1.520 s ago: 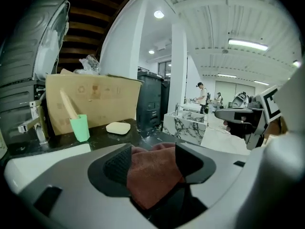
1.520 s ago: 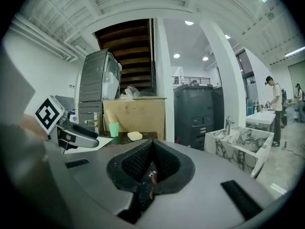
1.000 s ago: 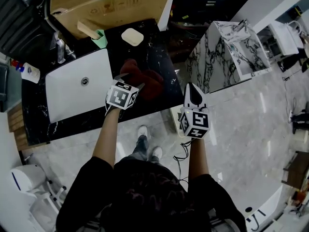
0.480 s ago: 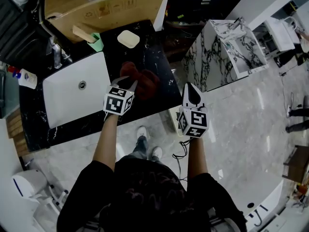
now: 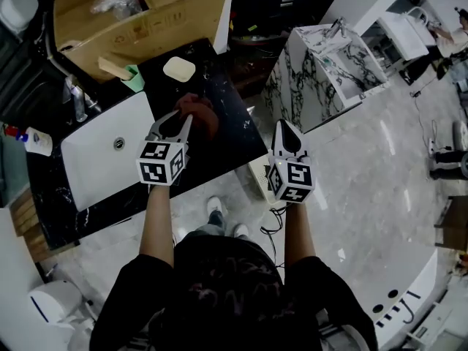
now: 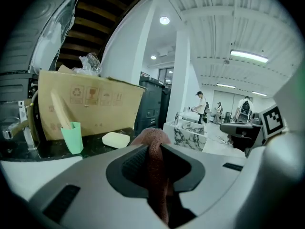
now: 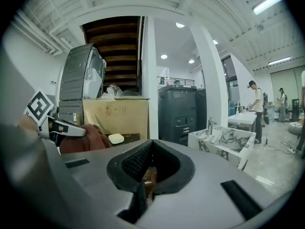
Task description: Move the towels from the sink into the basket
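A dark red towel (image 5: pixel 199 114) lies bunched on the black counter (image 5: pixel 227 134), just right of the white sink (image 5: pixel 95 168). My left gripper (image 5: pixel 180 117) is over it, and its jaws are closing with a fold of the towel (image 6: pixel 152 147) pinched between the pads. The right gripper view also shows the towel (image 7: pixel 83 140) under the left gripper (image 7: pixel 64 128). My right gripper (image 5: pixel 287 129) hangs beyond the counter's right end, over the floor, shut and holding nothing. No basket is in view.
A bar of soap (image 5: pixel 179 69) and a green cup (image 5: pixel 133 79) stand at the back of the counter, with a cardboard box (image 5: pixel 139 20) behind them. A faucet (image 5: pixel 77 97) is at the sink's far side. A marble-patterned vanity (image 5: pixel 322 64) stands to the right.
The left gripper's jaws, open over the towel a second ago, have closed on it. The towel is now gathered up at the jaws. The right gripper has hardly moved.
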A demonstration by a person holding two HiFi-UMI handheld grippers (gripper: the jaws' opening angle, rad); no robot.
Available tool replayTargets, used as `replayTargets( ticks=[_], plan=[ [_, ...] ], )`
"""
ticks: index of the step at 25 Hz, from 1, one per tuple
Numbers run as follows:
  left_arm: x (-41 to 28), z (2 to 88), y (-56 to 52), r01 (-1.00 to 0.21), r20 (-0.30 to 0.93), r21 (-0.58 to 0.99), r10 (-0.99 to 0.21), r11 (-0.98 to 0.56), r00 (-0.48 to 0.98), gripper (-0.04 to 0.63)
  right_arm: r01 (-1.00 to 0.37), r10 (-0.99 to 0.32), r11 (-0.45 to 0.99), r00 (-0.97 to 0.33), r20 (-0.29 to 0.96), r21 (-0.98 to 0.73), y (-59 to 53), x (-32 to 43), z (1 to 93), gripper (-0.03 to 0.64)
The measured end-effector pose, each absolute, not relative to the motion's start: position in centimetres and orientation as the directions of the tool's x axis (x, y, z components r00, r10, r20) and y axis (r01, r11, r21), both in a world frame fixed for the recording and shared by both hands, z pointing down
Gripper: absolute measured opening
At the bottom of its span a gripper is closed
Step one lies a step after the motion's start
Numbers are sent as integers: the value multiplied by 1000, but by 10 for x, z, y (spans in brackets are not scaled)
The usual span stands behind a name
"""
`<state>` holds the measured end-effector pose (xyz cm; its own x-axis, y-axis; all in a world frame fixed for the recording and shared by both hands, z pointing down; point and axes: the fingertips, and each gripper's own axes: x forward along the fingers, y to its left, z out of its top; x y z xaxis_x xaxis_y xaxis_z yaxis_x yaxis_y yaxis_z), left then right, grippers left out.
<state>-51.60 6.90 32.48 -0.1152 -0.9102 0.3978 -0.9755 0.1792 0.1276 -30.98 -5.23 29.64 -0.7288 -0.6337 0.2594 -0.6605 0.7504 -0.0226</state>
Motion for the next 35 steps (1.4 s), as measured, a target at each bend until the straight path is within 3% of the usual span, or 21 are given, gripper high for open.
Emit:
replayTargets(
  ticks=[5, 13, 28, 35],
  plan=[
    [-509, 304, 55, -982, 330, 139, -941, 131, -79, 89, -714, -690, 700, -682, 242, -15, -62, -284, 287, 15],
    [-465, 305, 14, -990, 320, 140, -946, -3, 48, 89, -809, -785, 587, -575, 232, -20, -75, -222, 281, 15],
    [-311, 319, -67, -927, 341, 149, -862, -343, 374, 89, -951, -914, 309, -303, 270, -22, -79, -57, 304, 15],
    [-242, 322, -94, -896, 348, 143, -826, -420, 443, 89, -966, -920, 256, -255, 298, -35, -88, -2, 316, 15]
  ],
)
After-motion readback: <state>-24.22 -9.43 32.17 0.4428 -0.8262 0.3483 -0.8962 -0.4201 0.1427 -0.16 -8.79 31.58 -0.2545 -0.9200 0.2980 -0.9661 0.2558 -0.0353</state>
